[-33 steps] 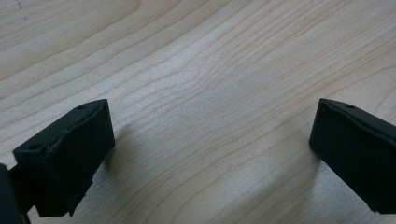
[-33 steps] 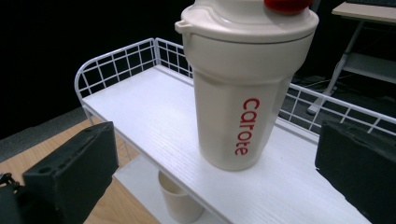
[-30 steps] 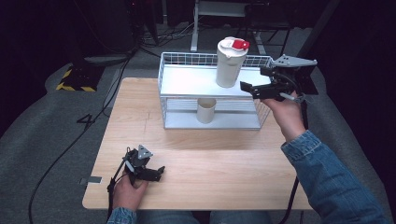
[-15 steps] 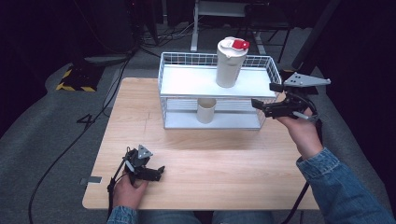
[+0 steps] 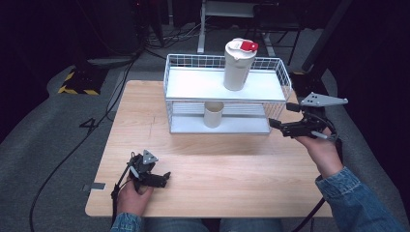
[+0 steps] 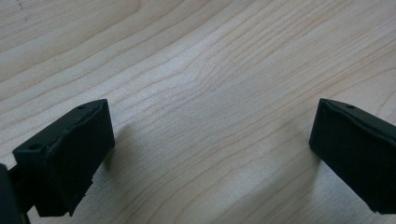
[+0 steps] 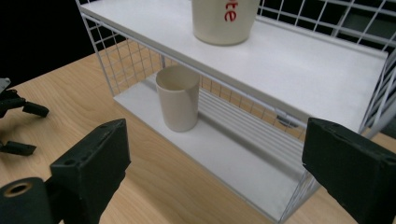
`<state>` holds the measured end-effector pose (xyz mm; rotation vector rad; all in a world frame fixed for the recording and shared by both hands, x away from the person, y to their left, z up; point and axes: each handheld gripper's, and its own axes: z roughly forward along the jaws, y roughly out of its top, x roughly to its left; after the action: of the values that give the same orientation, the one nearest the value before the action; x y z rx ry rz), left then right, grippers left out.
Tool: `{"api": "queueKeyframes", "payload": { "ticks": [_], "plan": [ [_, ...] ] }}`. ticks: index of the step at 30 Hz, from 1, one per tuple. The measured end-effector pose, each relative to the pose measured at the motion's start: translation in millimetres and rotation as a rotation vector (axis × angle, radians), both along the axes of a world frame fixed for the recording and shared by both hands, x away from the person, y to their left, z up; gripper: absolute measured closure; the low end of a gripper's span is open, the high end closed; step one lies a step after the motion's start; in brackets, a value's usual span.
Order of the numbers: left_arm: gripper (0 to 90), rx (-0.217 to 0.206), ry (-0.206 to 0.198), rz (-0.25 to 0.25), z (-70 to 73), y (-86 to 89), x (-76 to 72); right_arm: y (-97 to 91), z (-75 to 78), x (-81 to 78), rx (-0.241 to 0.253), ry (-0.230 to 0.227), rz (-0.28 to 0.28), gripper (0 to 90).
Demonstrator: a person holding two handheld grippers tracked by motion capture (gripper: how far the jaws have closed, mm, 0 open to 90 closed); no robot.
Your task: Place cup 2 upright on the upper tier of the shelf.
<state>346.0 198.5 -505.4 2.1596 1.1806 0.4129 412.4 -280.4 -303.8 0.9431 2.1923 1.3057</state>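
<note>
A white wire rack with two shelves stands at the back of the wooden table. A tall cream tumbler with a red lid stands on its top shelf, and a small cream cup sits on the lower one. My right gripper hovers open by the rack's right front corner, empty, facing the cup and the tumbler's base. My left gripper rests low at the table's front left, open over bare wood.
The rack's wire walls enclose the lower shelf at the sides. Cables and a yellow-black striped block lie on the grey floor beyond the table. The other gripper shows at the left edge of the right gripper view.
My right gripper has drawn back from beside the tumbler, moving right, down and toward the person to the rack's right front corner. The left gripper has not moved.
</note>
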Motion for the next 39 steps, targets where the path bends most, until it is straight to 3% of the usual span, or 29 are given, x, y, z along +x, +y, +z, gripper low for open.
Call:
{"api": "queueKeyframes", "payload": {
  "ticks": [4,11,14,31,39],
  "plan": [
    [0.5,0.0,0.0,0.0,0.0,0.0,0.0,-9.9,-18.1,-4.5,-0.03,0.039,-0.023,8.3],
    [0.5,0.0,0.0,0.0,0.0,0.0,0.0,-17.9,-41.2,-8.5,-0.093,0.065,-0.041,8.7],
    [0.5,0.0,0.0,0.0,0.0,0.0,0.0,-20.5,-58.4,-10.6,-0.125,0.087,-0.051,8.8],
    [0.5,0.0,0.0,0.0,0.0,0.0,0.0,-26.6,-133.1,-20.3,-0.128,0.179,-0.09,8.8],
    [0.5,0.0,0.0,0.0,0.0,0.0,0.0,-27.6,-155.9,-25.5,-0.128,0.19,-0.096,8.8]
  ]
}}
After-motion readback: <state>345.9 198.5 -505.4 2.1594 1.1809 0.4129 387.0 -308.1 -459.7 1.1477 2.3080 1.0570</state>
